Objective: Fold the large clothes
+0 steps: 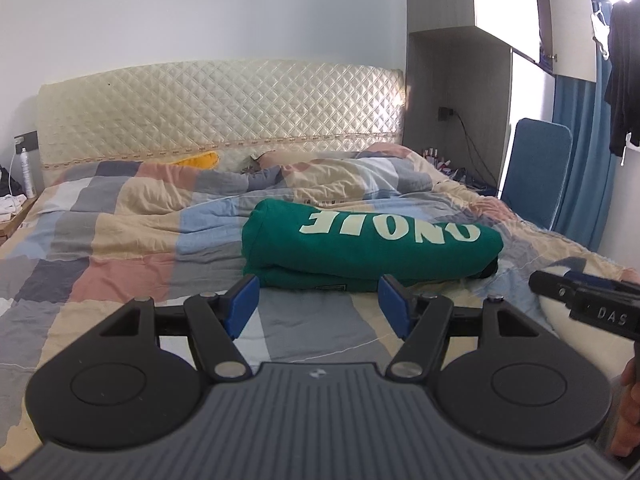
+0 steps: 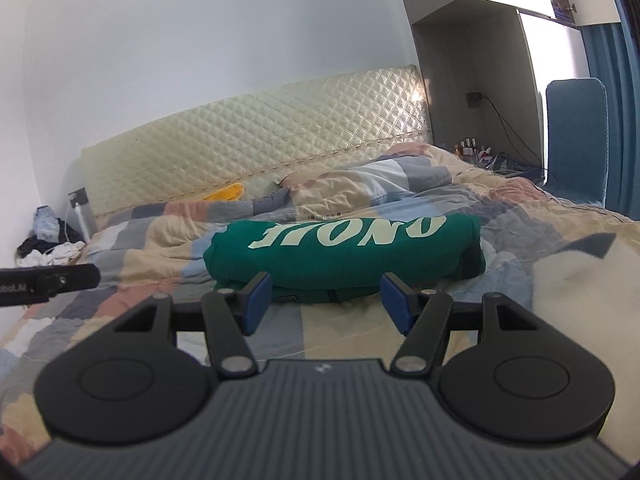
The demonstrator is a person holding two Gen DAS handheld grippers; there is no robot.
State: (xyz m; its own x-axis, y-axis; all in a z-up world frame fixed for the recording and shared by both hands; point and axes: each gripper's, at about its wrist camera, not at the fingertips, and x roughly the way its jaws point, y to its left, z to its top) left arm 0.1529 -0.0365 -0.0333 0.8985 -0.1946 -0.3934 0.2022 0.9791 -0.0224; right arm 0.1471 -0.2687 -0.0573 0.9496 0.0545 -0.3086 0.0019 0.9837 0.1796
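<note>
nearest, the left gripper [image 1: 318,304] has its blue pads spread wide, nothing between them, held above the patchwork quilt [image 1: 120,240]. the right gripper [image 2: 324,304] is likewise spread and empty; in the left view only part of its black body shows, cut off at the frame edge. just beyond both sets of fingertips, the green sweatshirt [image 1: 368,252] lies folded into a thick bundle on the quilt, pale lettering upside down and partly wrapped out of sight. a dark layer beneath its right end is hard to identify. farther back, a rumpled quilt mound hides the pillows; a yellow item [image 1: 200,160] is half covered. the quilted headboard [image 1: 220,108] stands behind.
</note>
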